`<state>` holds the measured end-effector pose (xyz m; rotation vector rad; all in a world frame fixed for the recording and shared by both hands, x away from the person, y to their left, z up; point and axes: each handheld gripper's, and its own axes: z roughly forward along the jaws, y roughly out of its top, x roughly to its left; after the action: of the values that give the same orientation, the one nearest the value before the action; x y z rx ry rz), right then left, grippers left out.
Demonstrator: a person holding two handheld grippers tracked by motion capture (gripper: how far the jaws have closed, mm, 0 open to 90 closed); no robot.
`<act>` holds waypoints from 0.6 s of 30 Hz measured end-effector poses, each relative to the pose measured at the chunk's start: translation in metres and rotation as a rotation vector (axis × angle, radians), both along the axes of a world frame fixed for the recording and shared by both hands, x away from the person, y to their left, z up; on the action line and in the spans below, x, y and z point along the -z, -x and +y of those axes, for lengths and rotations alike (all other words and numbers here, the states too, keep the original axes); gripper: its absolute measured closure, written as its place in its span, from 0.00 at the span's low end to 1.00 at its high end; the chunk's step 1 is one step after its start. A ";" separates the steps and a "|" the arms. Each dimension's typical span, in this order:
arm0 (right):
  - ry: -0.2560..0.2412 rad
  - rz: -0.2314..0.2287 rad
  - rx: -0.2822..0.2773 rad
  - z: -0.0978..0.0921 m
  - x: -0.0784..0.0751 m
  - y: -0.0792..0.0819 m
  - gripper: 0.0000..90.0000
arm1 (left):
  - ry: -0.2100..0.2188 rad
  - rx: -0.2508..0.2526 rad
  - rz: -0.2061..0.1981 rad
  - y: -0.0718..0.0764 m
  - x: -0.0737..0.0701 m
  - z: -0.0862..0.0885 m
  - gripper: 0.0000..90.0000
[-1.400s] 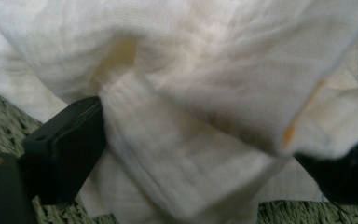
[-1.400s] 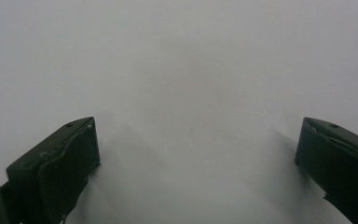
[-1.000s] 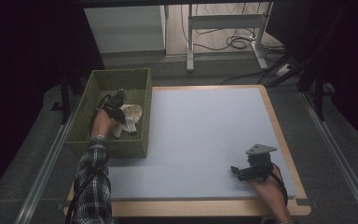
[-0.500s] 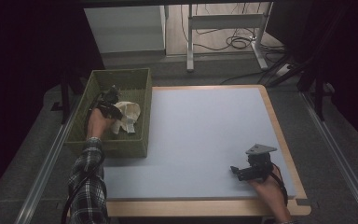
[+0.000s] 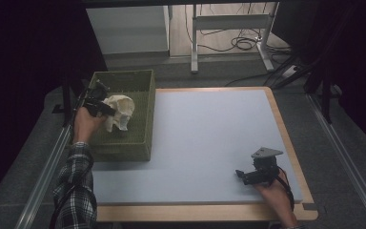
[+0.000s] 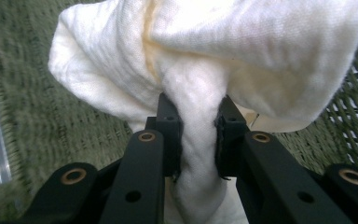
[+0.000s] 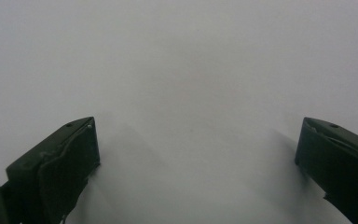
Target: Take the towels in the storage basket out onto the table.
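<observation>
A cream-white cloth [image 5: 118, 110] hangs bunched above the inside of the green woven basket [image 5: 138, 143] at the table's left. My left gripper [image 5: 106, 109] is shut on it. The left gripper view has both black jaws pinching a fold of the cloth [image 6: 198, 140], with the basket's weave [image 6: 51, 130] behind it. My right gripper [image 5: 241, 174] rests low over the pale table surface [image 5: 209, 138] near the front right corner, its jaws wide apart with nothing between them. In the right gripper view, the right gripper [image 7: 196, 154] faces bare table.
The basket stands against the table's left edge. A wooden rim [image 5: 286, 138] borders the pale mat. Beyond the far edge stand a white cabinet [image 5: 128, 28] and a metal frame with cables [image 5: 238, 43] on the floor.
My left gripper has lifted the cloth up out of the basket, so it now hangs higher and fuller. The right gripper has stayed where it was.
</observation>
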<state>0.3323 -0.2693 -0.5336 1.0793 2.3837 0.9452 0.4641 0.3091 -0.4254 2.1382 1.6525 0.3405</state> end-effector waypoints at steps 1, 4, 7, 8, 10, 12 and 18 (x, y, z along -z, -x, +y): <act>0.000 0.000 0.000 0.000 0.000 0.000 0.00 | 0.007 0.000 -0.006 0.002 -0.003 0.001 0.85; 0.000 0.000 0.000 0.000 0.000 0.000 0.00 | 0.024 0.015 -0.027 0.009 -0.014 -0.001 0.85; 0.000 0.001 0.000 0.000 0.000 0.000 0.00 | 0.029 0.024 -0.039 0.012 -0.019 -0.003 0.85; -0.001 0.000 0.000 0.000 0.000 0.000 0.00 | 0.033 0.027 -0.042 0.013 -0.022 -0.004 0.85; -0.001 0.001 0.000 0.000 0.000 0.000 0.00 | 0.037 0.037 -0.053 0.016 -0.028 -0.006 0.85; 0.000 0.001 0.000 0.000 0.000 0.000 0.00 | 0.044 0.046 -0.059 0.018 -0.034 -0.007 0.85; -0.001 0.000 0.000 0.000 0.000 0.000 0.00 | 0.055 0.086 -0.082 0.027 -0.053 -0.014 0.84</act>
<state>0.3322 -0.2693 -0.5336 1.0797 2.3838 0.9459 0.4374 0.2955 -0.3729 2.1187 1.5030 0.3480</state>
